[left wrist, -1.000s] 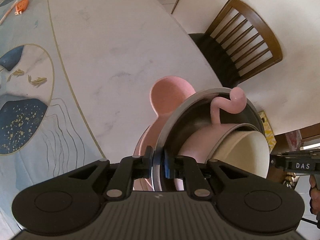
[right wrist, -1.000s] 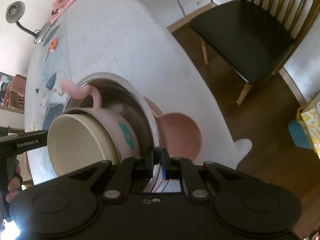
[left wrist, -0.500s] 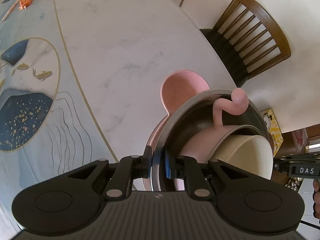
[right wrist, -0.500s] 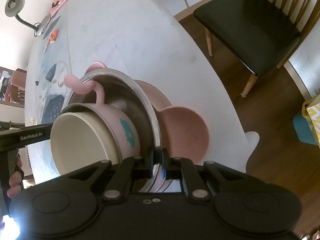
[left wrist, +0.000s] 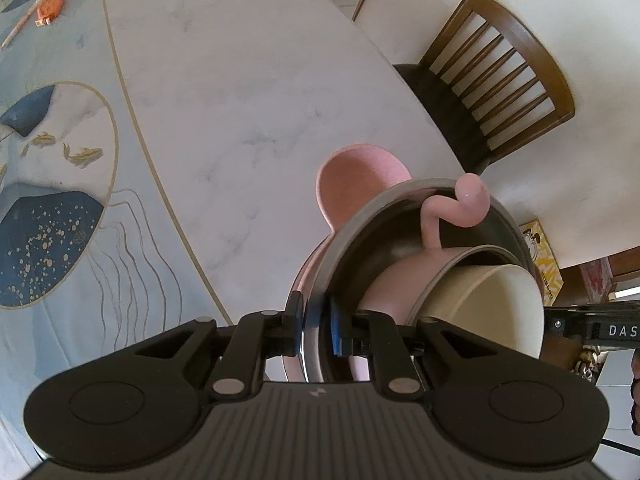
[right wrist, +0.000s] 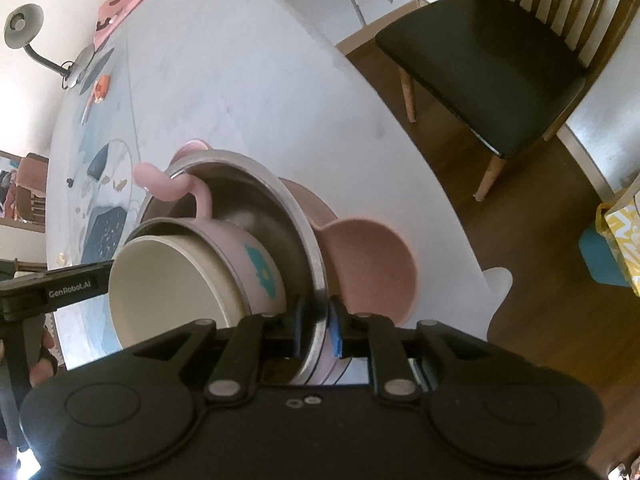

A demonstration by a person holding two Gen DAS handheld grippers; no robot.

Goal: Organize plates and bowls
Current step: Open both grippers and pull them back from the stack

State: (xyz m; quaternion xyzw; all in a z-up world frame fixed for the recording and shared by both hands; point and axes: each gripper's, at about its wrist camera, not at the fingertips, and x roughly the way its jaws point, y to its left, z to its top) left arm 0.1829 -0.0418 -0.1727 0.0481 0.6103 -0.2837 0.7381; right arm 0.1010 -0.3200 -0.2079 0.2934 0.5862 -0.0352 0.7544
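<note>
On the left of the left wrist view lies a pale blue mat (left wrist: 60, 200) with dark blue patches and small gold fish, spread over the white marble table (left wrist: 248, 92). An orange thing (left wrist: 50, 7) sits on the mat at the far end. Right of the mat, past its gold border line, the bare table runs to its curved edge, and a wooden chair (left wrist: 500, 76) with a slatted back stands beyond.

Near the table's edge is the stack: a pink plate (left wrist: 360, 184) with ear-shaped lobes at the bottom, a steel bowl (left wrist: 360, 232) on top of it, and inside that a tilted pink bowl (left wrist: 400, 276) with a curly handle, which in turn holds a cream bowl (left wrist: 492, 308). The left gripper (left wrist: 316, 330) is closed on the near rim of the steel bowl, one blue pad outside and one inside.

In the right wrist view, a grey lamp (right wrist: 24, 28) stands at the far left end of the table (right wrist: 260, 92). The same stack sits in the middle: steel bowl (right wrist: 288, 208), pink bowl (right wrist: 244, 252) with a teal flower, cream bowl (right wrist: 160, 280), and pink plate (right wrist: 372, 256) beneath. The right gripper (right wrist: 316, 330) straddles the steel rim and its jaws are opening; the right pad stands clear of the metal. A chair with a black seat (right wrist: 480, 64) stands on the wood floor (right wrist: 552, 240) to the right.
</note>
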